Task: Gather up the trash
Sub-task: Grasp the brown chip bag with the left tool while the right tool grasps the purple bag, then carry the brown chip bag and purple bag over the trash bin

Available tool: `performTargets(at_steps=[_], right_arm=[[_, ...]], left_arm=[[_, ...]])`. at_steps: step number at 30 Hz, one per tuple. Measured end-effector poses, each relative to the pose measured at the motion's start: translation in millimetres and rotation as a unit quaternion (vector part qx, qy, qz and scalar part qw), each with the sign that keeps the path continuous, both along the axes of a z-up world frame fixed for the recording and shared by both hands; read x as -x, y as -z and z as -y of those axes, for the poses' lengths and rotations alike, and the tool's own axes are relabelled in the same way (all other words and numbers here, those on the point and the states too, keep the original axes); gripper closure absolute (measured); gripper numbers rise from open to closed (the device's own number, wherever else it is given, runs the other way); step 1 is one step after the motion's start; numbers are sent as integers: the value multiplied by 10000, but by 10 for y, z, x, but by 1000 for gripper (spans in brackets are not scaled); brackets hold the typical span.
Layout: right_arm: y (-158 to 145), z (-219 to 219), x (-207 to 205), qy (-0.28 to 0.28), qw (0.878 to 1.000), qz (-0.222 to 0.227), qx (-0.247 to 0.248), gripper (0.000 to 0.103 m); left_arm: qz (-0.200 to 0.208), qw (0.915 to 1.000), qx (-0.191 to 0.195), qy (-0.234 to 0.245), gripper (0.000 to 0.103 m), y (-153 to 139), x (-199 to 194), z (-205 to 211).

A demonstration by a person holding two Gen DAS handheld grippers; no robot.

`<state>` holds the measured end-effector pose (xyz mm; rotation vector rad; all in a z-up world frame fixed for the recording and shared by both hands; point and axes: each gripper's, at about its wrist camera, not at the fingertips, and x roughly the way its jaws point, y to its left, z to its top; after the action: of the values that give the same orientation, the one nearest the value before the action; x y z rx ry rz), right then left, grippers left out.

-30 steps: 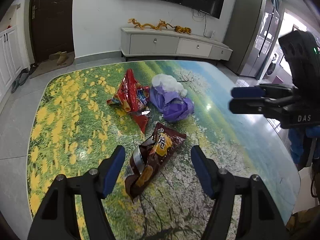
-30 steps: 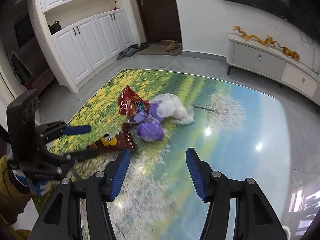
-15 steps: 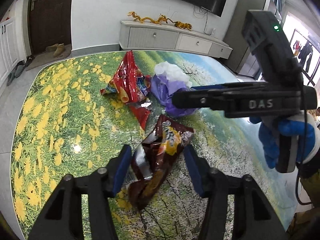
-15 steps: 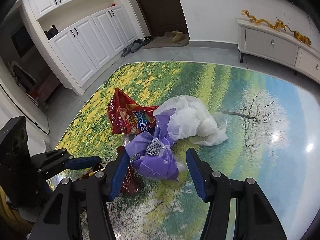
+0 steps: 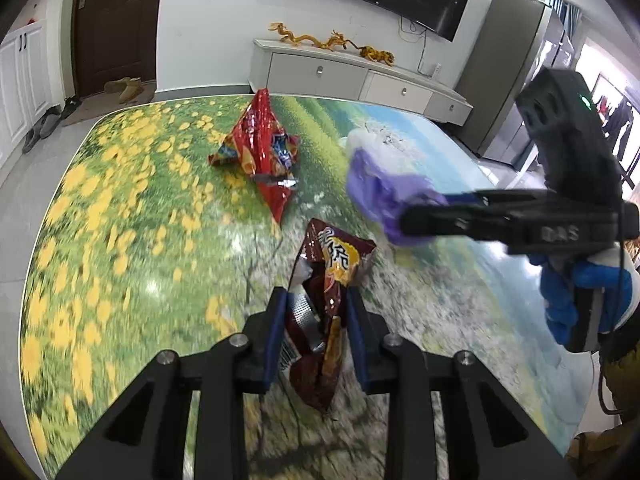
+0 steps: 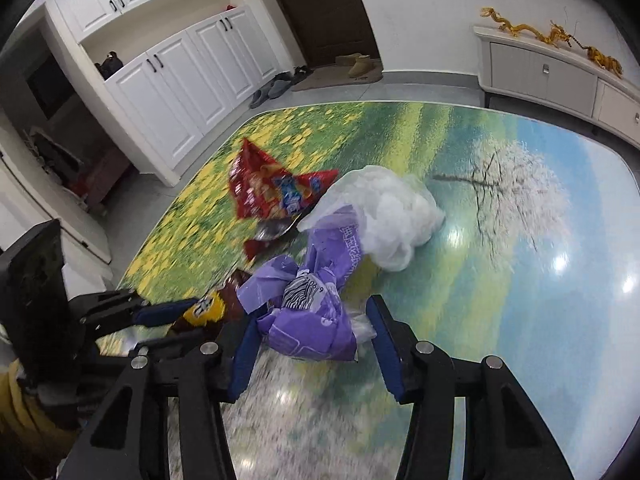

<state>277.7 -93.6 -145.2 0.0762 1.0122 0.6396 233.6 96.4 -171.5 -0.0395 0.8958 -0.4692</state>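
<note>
My left gripper (image 5: 316,304) is shut on the brown snack bag (image 5: 328,312), which crumples between the blue pads; the bag also shows in the right wrist view (image 6: 208,308). My right gripper (image 6: 312,320) is open, its jaws on either side of the purple wrapper (image 6: 316,304), which also shows in the left wrist view (image 5: 384,192). A white plastic bag (image 6: 384,216) lies just beyond the purple wrapper. A red snack bag (image 5: 260,152) lies farther back, also seen in the right wrist view (image 6: 272,192).
The trash lies on a glossy table (image 5: 120,240) printed with a flower meadow and tree. A white TV cabinet (image 5: 352,80) stands beyond the table's far edge. White cupboards (image 6: 168,80) and a dark door (image 6: 320,8) line the wall.
My left gripper has closed onto the brown bag. My right gripper has moved forward over the purple wrapper, which now sits between its open jaws.
</note>
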Motion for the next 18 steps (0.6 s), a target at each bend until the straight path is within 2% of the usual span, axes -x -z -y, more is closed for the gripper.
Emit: performTargets(at_steps=[5,8,18], right_arm=[[-94,135,431,-404,9991,-79,-90,54],[-160,214,677,-468,9989,-31,-78,54],[-349,824,1313,172,9993,217,-235,54]], left_arm=[[37,9999,61,-111,76,-99,251,-57],[92,9998,91,-168,76,-189,390,-89],[439,9989,14,-176,77,-571,814,-14]])
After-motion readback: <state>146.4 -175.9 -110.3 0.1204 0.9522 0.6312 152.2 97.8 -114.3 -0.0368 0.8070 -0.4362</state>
